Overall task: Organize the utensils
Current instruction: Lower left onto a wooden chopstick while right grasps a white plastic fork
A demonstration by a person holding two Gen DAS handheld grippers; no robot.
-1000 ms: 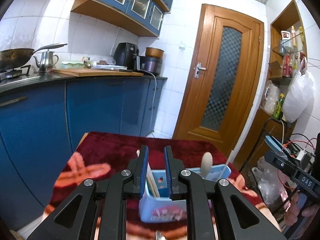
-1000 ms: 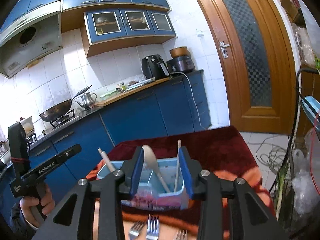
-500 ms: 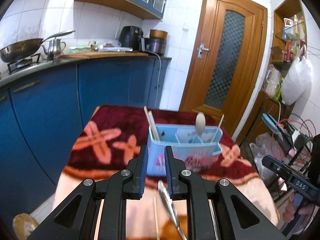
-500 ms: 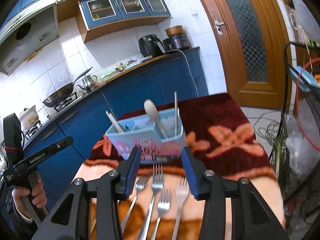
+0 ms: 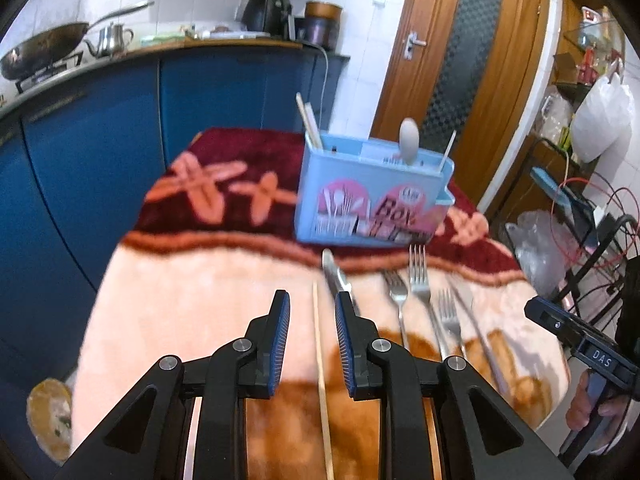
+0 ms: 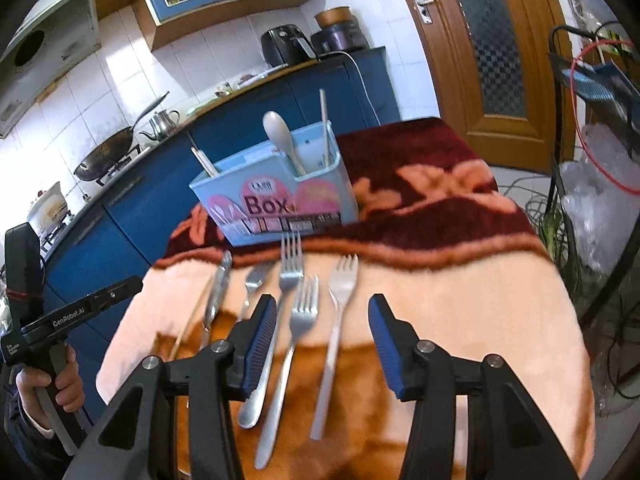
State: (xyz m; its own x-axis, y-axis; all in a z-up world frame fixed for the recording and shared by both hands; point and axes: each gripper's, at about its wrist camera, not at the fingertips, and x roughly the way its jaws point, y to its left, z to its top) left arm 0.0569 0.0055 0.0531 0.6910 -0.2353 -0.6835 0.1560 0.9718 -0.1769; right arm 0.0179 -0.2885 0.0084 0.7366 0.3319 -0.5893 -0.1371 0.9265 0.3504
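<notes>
Both of your grippers have tipped down since a second ago: the kitchen cupboards have slid up out of view and the blanket-covered surface now fills the frames. Your left gripper hovers with jaws opening, slightly spread around nothing, a chopstick lying below the gap and a knife just beside its right finger. Your right gripper is opening wider over the forks, gripping none. The blue utensil box stands toward the surface's far edge.
</notes>
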